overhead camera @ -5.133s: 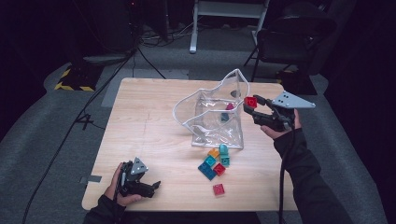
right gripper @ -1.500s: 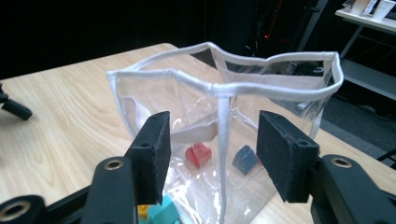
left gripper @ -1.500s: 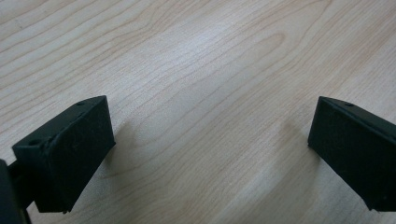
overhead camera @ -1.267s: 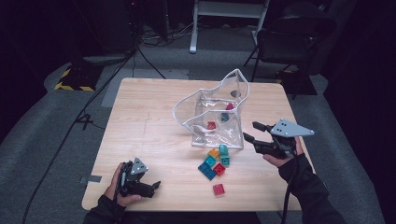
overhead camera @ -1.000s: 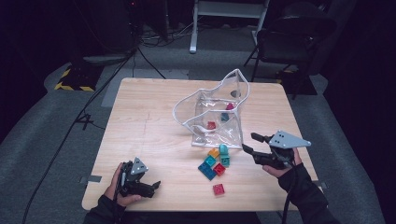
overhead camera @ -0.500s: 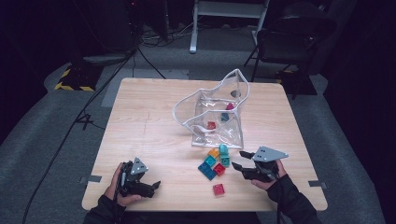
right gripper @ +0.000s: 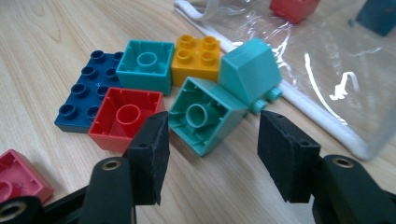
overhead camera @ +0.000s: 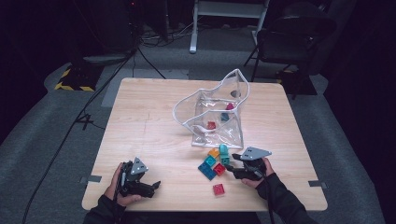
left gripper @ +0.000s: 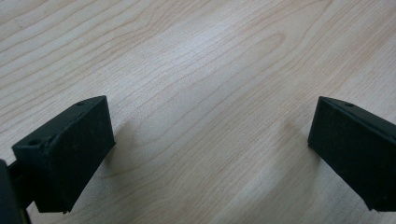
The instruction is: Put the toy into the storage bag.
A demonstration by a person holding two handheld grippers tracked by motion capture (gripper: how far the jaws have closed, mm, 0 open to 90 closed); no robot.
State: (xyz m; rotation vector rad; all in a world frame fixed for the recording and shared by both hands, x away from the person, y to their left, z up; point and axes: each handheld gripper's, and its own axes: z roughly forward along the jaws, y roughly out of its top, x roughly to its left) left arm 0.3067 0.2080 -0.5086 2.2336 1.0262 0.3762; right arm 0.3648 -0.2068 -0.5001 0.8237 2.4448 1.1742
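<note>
Right tool (right gripper: 208,156) has dropped from the clear bag (overhead camera: 219,114) to the counter (overhead camera: 154,116), jaws just widening, apart and empty, green block (right gripper: 205,114) right ahead between them, next pickup likely; left tool (left gripper: 210,154) apart, idle.

A fixed camera above the person's side looks forward and down across the whole tabletop (overhead camera: 154,121), the dark floor and a chair (overhead camera: 294,39) beyond it. The camera riding on the left tongs (left gripper: 210,140) points steeply down, very close to bare wood between its two black jaws. The camera on the right tongs (right gripper: 210,154) looks low along the tabletop, close on a cluster of bricks (right gripper: 187,88) beside the clear bag (right gripper: 327,65); the high view shares that cluster (overhead camera: 214,161) and bag (overhead camera: 215,112), far smaller
</note>
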